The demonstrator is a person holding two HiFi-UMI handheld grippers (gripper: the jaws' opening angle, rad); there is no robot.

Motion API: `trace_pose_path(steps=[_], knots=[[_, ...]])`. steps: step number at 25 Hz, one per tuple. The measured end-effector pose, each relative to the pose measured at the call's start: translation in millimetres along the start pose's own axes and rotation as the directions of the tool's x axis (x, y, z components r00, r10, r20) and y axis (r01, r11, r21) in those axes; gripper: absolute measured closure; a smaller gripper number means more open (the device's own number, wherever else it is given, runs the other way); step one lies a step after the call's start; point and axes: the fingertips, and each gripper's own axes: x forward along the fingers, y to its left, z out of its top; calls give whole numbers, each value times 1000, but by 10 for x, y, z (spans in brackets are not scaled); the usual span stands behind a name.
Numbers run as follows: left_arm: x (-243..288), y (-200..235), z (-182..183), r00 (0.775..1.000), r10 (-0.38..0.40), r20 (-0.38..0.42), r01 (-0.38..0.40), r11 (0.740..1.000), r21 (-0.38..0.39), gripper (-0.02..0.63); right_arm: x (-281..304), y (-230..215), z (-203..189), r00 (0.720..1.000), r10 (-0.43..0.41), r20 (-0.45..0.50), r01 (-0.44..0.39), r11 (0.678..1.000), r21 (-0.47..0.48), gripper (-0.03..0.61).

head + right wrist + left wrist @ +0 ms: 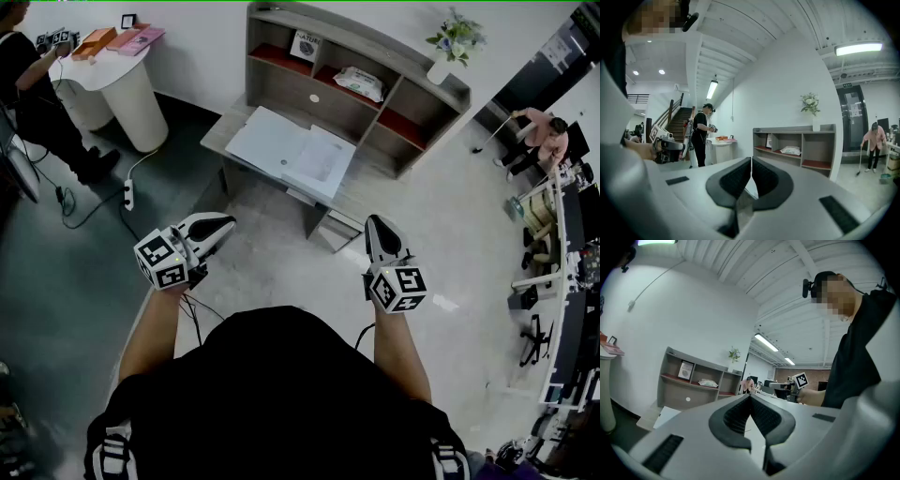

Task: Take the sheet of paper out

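Observation:
A white open folder (272,142) lies on the grey desk (217,131), with a sheet of paper (321,159) on its right half. Both grippers hang in the air in front of the desk, well short of it. My left gripper (223,227) points toward the desk's left part, its jaws shut with nothing between them (750,397). My right gripper (376,225) is level with the desk's right end, also shut and empty (751,159). A corner of the folder (668,416) shows past the left jaws.
The desk carries a shelf unit (375,84) holding a framed picture (305,45) and a wipes pack (359,82), with a flower vase (441,66) on top. A power strip (128,195) lies on the floor. A person stands at a round white table (122,80) back left.

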Motion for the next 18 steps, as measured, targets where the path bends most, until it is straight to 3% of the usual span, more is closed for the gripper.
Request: trace_pose_path(steps=[11,18], knots=[[-391,350,30,999,40,31,-40,999,1,594,146,315,-15,1000,-26,-12,25,999,-37,565],[-627,523,-4,999,42,7,-41,999,-28,594,140,282,41,994,-106,12,106,994,18,565]])
